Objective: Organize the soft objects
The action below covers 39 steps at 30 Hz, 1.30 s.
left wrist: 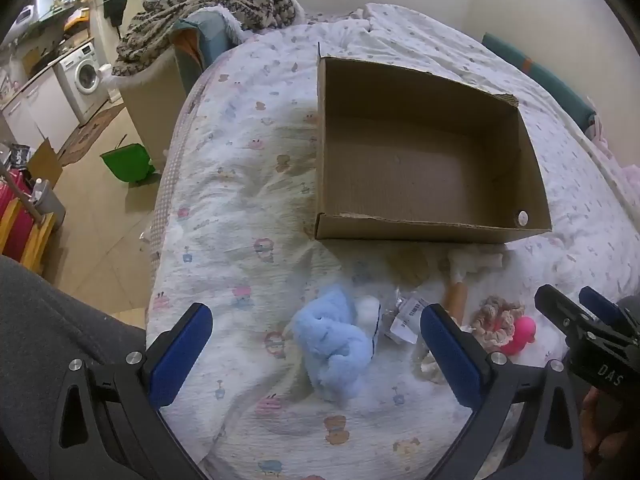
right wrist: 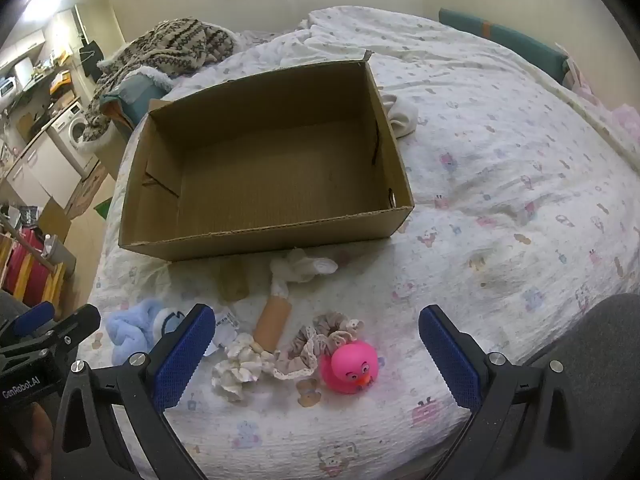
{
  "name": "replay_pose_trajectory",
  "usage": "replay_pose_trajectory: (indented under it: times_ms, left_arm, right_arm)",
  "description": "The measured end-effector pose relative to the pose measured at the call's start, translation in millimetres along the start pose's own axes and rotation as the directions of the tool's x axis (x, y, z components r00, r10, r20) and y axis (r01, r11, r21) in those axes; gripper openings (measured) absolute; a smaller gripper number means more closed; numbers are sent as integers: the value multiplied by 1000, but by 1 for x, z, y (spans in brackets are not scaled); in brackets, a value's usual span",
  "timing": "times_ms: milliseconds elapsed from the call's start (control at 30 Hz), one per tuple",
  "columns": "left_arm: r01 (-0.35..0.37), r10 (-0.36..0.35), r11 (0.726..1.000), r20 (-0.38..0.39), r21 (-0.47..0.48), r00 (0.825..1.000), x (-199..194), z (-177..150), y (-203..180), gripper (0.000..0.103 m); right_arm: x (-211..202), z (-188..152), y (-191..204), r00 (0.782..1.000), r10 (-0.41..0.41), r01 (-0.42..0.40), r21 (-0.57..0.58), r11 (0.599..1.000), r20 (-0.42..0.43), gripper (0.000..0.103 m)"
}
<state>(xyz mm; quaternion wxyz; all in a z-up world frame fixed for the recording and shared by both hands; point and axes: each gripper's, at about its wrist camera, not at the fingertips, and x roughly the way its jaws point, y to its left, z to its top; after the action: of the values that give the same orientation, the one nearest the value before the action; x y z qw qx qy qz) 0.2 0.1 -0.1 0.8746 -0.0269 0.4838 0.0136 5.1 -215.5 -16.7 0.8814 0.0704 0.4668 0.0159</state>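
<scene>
An open, empty cardboard box (left wrist: 424,224) (right wrist: 264,240) stands on the bed. In front of it lie a fluffy light-blue soft toy (left wrist: 336,344) (right wrist: 132,330), a beige lace scrunchie (left wrist: 498,318) (right wrist: 320,340), a cream scrunchie (right wrist: 238,370), a pink rubber duck (left wrist: 520,334) (right wrist: 352,364), a brown tube-shaped item (right wrist: 274,320) and a white cloth piece (right wrist: 304,268). My left gripper (left wrist: 316,344) hangs open over the blue toy. My right gripper (right wrist: 312,344) is open above the scrunchies and duck. Neither touches anything.
The bed has a white patterned quilt (right wrist: 500,200). A rolled white sock (right wrist: 400,116) lies beside the box's right wall. A knitted blanket (left wrist: 208,4) is heaped at the bed's far left. A green bin (left wrist: 128,164) stands on the floor at left.
</scene>
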Motion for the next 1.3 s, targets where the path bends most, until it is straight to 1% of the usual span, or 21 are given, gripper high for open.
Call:
replay_pose_trajectory:
  times_ms: [367,400,433,667,1000,1300]
  left_arm:
    - [2,-2,1000,6,6,1000,1,1,4,103]
    - [-7,7,1000,5,4,1000,2,-2,1,103]
    - [-6,6,1000,5,4,1000,2,-2,1,103]
    - [-17,17,1000,13,9,1000,0,-2,-3,103]
    - [-8,8,1000,7,-9,1000,0,0,3,103]
    - [-8,8,1000,10,6,1000,1,0,0,103]
  right_arm:
    - [-1,1,-3,1000,-2,2,-6,1000,5,103]
    - [-1,2,-4,1000,-2,2,-7,1000,5,103]
    - [-1,-1,1,1000,-6,6,-5,1000,6,103]
    - [-1,0,0,1000,-7,7,-5,1000,7,103]
    - [-2,0,0,1000,-6,6,-3,1000,8,103]
    - [-2,0,0,1000,-5,5,-4,1000,9,103]
